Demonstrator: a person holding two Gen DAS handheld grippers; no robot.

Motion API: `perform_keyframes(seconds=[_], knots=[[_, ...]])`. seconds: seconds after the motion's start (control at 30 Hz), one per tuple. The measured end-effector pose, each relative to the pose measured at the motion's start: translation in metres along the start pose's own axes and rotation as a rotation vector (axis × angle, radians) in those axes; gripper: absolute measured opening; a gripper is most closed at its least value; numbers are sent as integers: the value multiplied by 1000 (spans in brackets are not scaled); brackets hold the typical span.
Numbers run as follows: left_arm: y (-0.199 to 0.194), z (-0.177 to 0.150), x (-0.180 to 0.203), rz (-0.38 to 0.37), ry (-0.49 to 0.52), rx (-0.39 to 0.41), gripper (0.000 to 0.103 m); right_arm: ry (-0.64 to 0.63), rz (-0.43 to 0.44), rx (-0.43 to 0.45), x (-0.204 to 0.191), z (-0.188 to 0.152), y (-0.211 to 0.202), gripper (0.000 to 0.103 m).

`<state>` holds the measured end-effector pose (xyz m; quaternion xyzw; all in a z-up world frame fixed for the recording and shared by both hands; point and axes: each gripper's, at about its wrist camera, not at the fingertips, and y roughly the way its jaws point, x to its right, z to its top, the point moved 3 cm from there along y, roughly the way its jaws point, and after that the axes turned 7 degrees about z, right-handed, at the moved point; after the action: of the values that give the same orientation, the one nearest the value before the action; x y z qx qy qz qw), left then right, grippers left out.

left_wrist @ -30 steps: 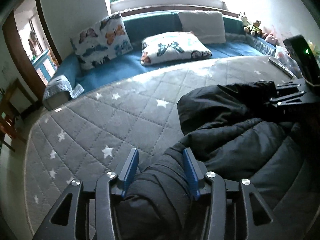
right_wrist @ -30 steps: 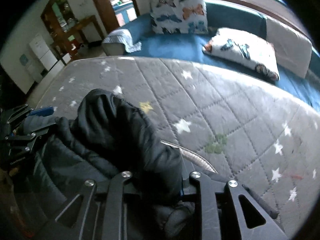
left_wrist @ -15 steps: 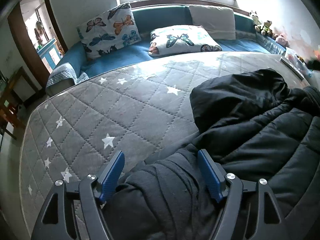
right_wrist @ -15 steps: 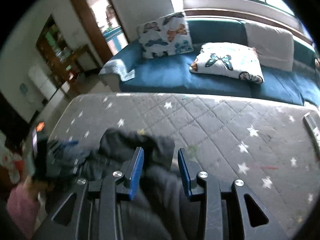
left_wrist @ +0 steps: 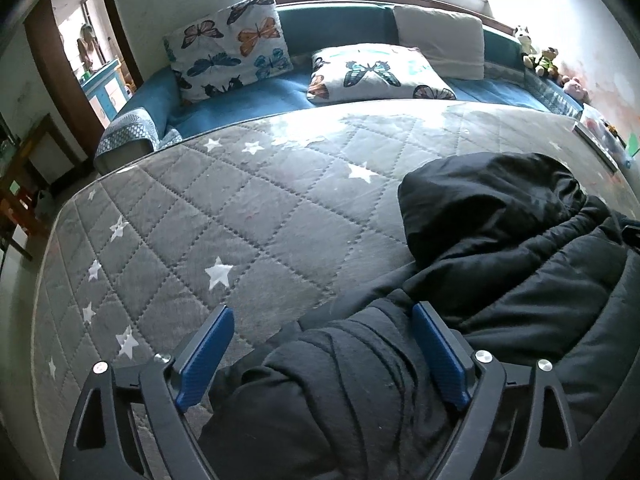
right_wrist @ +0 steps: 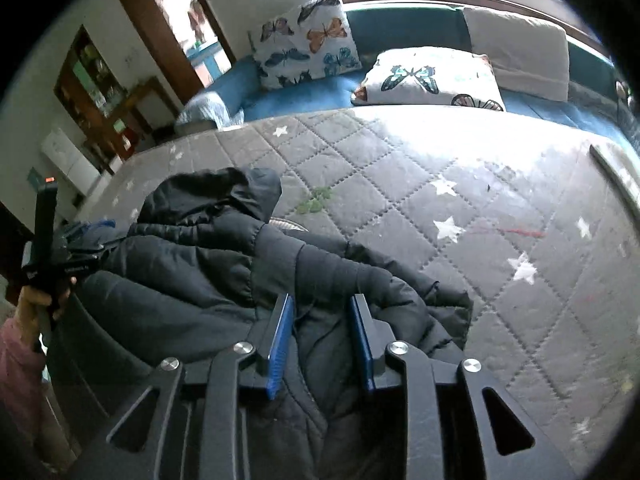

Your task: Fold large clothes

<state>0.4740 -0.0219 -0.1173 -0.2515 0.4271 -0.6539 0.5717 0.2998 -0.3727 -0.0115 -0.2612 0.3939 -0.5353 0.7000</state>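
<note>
Our left tongs [left_wrist: 322,330] and right tongs [right_wrist: 322,320] share one build, black angular frames with triangular cut-outs and round silver screws, each finger faced with a ribbed blue pad [left_wrist: 438,354], while our left hand [right_wrist: 34,302] shows bare skin above a pink sleeve [right_wrist: 18,364].

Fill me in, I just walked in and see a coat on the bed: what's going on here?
A person with a handheld gripper in each hand is folding a black puffer jacket on a grey star-quilted mattress. Both grippers are open. The left gripper straddles a bunched part of the jacket at its left edge, and the right gripper straddles the right sleeve. The hood lies toward the butterfly pillows.
</note>
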Motion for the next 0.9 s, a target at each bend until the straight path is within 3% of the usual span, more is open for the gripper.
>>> perform_keyframes(seconds=[0.07, 0.23, 0.33, 0.4, 0.43, 0.6, 0.73, 0.9], knots=[[0, 0, 0, 2, -1, -1, 98, 3, -32, -3, -12, 11, -10, 31], [3, -1, -4, 7, -5, -6, 100, -102, 5, -4, -65, 30, -4, 31], [3, -1, -5, 6, -9, -6, 101, -129, -16, -62, -79, 29, 36, 31], [4, 0, -6, 1, -20, -15, 101, -111, -85, -133, -67, 20, 75, 31], [5, 0, -7, 0, -23, -20, 102, -93, -66, -126, -62, 18, 82, 31], [1, 0, -8, 17, -28, -6, 103, -91, -103, -113, -63, 23, 60, 31], [-34, -5, -5, 88, -8, 76, 101, -113, -116, -72, -79, 14, 22, 34], [-110, -26, -7, 8, -54, 203, 101, -181, -122, -64, -102, -16, -16, 34]])
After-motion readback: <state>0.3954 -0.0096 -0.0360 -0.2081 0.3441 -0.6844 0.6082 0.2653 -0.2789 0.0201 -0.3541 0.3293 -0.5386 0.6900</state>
